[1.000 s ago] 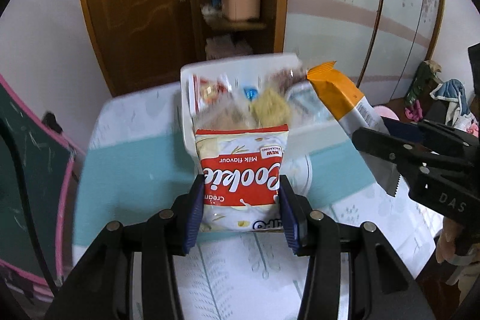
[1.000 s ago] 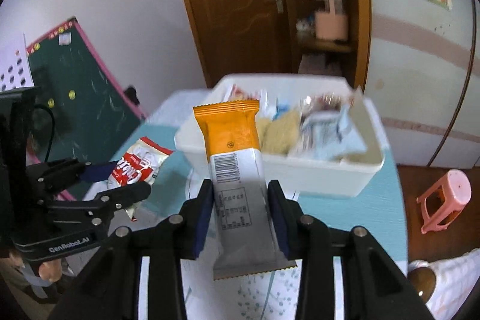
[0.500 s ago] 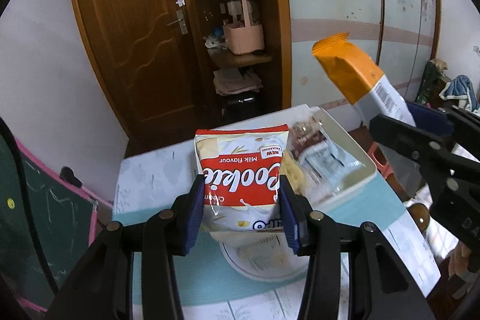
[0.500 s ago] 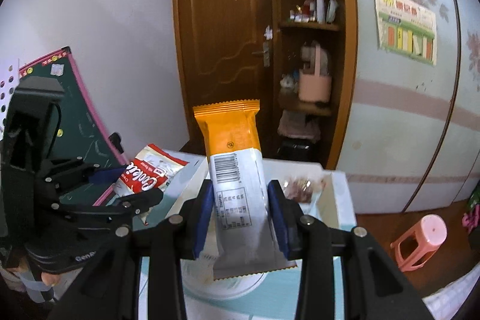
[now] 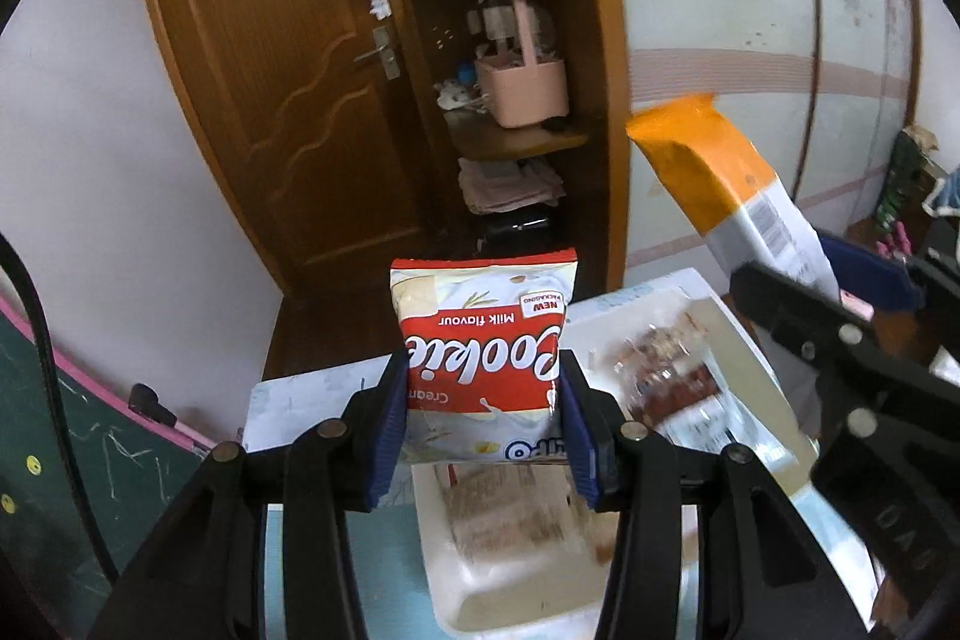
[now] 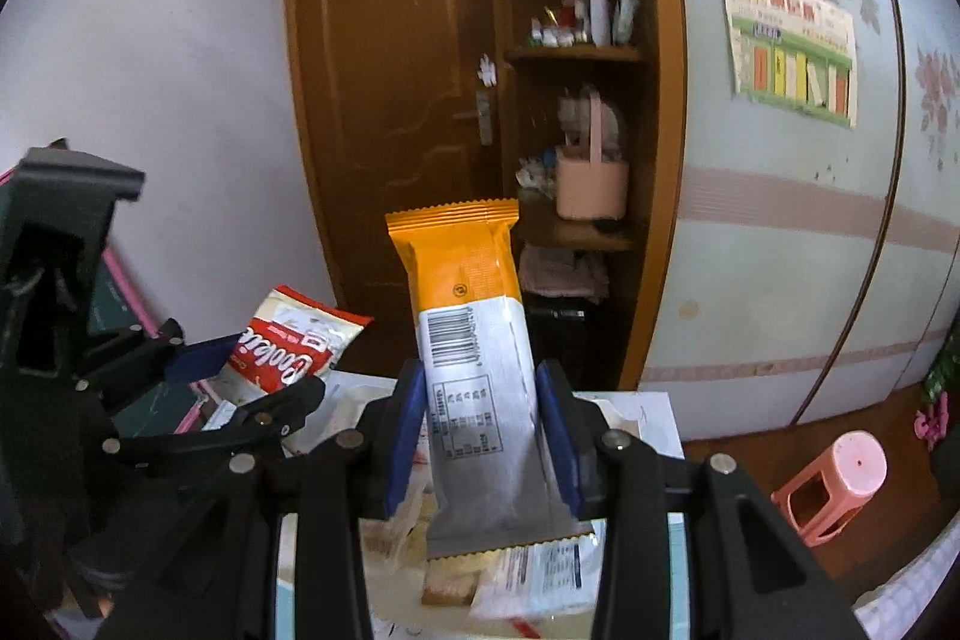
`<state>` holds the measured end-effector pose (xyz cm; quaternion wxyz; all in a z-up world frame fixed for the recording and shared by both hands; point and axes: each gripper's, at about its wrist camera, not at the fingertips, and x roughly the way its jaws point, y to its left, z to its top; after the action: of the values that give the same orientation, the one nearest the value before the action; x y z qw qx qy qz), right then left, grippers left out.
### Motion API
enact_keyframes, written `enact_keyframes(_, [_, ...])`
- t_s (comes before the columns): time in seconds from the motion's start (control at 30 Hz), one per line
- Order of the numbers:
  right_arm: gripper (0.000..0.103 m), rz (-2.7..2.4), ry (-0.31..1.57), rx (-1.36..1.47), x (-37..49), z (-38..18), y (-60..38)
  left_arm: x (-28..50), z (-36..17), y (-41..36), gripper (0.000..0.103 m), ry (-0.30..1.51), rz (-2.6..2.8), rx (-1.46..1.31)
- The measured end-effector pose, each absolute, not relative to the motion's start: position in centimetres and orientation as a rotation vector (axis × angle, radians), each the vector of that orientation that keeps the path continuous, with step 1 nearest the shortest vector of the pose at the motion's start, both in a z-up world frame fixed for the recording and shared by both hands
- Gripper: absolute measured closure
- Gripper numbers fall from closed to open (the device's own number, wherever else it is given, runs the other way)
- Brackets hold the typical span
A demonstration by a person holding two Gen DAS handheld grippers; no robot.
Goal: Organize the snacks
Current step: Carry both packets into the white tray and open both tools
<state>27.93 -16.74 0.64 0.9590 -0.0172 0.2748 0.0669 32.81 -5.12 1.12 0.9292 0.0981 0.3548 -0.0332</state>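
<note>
left gripper [image 5: 483, 415]: blue pads closed on the sides of the cookie packet [image 5: 483, 358]; the hold is low on the packet, so most of it stands free above the pads, print upside down.
cookie packet position: held in the air above the near left part of the white tray [image 5: 456, 589]; likely poised to be lowered in.
white tray: sits on the table [image 5: 312, 394], already holding several wrapped snacks [image 5: 672, 388], blurred; appears to be the collecting place.
right gripper [image 6: 483, 436]: pads clamped on the grey lower part of the orange-topped snack bar [image 6: 474, 358], barcode side to the camera.
snack bar position: upright, above the tray's contents; orange end free, so it can drop in end first.
gap between grippers: side by side, apart, packets not touching.
risk: judged low; the thin wrappers may slip.
</note>
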Motion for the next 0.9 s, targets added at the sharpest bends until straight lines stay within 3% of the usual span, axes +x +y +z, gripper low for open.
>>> enact_keyframes(0.03, [0.061,0.126,0.584,-0.034,28.8,0.1,-16.8,33.7,0.4,-5.1,0.048,0.741,-0.069,0.193])
enact_keyframes(0.07, [0.058,0.109,0.614,-0.03,29.7,-0.6,-16.9,34.4,-0.4,-5.1,0.027,0.766,-0.071,0.191])
enact_keyframes(0.1, [0.053,0.09,0.649,-0.018,30.6,-1.4,-17.2,35.0,-1.3,-5.2,0.014,0.797,-0.074,0.182])
enact_keyframes(0.13, [0.041,0.086,0.673,-0.008,31.1,-2.0,-17.4,35.6,-2.2,-5.0,0.003,0.83,-0.077,0.168])
enact_keyframes(0.17, [0.033,0.084,0.687,0.002,31.4,-2.5,-17.6,35.8,-2.9,-4.8,0.003,0.847,-0.08,0.153])
enact_keyframes(0.2, [0.033,0.081,0.698,0.007,31.5,-3.2,-17.8,36.0,-3.5,-4.6,0.003,0.864,-0.08,0.14])
enact_keyframes(0.43, [0.033,0.062,0.73,-0.004,30.8,-4.9,-17.8,35.5,-5.5,-4.2,0.003,0.902,-0.078,0.142])
enact_keyframes(0.9, [0.033,0.053,0.715,0.004,27.8,-2.5,-17.3,31.6,-2.2,-3.9,0.003,0.861,-0.093,0.135])
